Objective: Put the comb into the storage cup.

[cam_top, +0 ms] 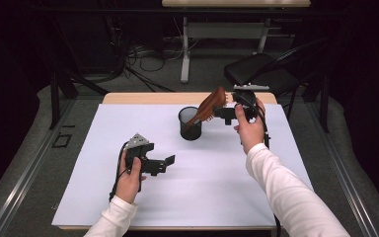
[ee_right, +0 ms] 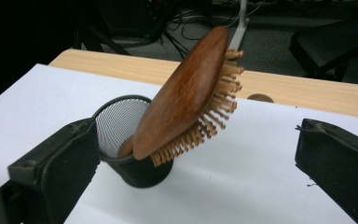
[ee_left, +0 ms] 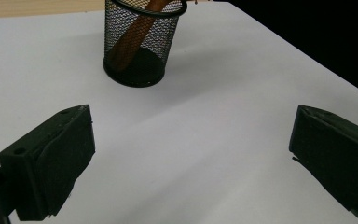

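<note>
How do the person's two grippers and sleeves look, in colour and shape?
Both grippers are black, each with two blocky, wedge-shaped jaws. The left gripper carries a grey three-cornered plate on top, and a black cable trails from it beside the hand. The right gripper also has a pale plate on top. The person wears white long sleeves on both arms.
</note>
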`<move>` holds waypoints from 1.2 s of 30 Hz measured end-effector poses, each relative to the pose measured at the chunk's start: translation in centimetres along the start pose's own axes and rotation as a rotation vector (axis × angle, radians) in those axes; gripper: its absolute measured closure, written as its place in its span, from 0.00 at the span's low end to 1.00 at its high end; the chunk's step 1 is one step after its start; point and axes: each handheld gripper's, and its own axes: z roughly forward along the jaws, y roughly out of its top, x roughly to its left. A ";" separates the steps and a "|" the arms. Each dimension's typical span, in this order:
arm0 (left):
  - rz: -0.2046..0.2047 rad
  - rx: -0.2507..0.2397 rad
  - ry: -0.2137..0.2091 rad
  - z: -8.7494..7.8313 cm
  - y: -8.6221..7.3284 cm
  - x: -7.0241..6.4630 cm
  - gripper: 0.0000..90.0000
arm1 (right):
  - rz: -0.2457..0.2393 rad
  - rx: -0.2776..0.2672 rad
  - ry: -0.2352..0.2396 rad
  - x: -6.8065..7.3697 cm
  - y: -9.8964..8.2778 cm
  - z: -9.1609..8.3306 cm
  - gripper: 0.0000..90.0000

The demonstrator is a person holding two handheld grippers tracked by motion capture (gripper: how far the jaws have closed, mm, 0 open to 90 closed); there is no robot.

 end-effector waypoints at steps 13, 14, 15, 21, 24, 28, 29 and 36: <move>-0.002 0.003 0.000 -0.2 0.1 0.2 0.00 | -0.042 0.026 0.021 -0.1 -1.6 -1.0 0.00; -0.006 0.002 0.002 -0.2 0.1 0.3 0.00 | -0.039 0.028 0.023 -0.1 -1.7 -1.1 0.00; -0.009 0.001 0.002 -0.2 0.1 0.4 0.00 | -0.038 0.029 0.025 -0.2 -1.8 -1.1 0.00; -0.010 0.000 0.006 -0.3 0.3 0.7 0.00 | -0.044 0.040 0.045 -0.5 -2.6 -1.3 0.00; -0.021 -0.006 0.008 -0.5 0.4 1.0 0.00 | -0.044 0.043 0.053 -0.7 -3.0 -1.4 0.00; -0.026 -0.013 0.012 -0.7 0.5 1.3 0.00 | -0.037 0.047 0.064 -1.0 -3.5 -1.6 0.00; -0.028 -0.014 0.013 -0.8 0.5 1.4 0.00 | -0.035 0.048 0.067 -1.1 -3.7 -1.6 0.00; -0.045 -0.027 0.009 -1.3 0.8 2.0 0.00 | -0.024 0.046 0.086 -2.0 -4.5 -2.0 0.01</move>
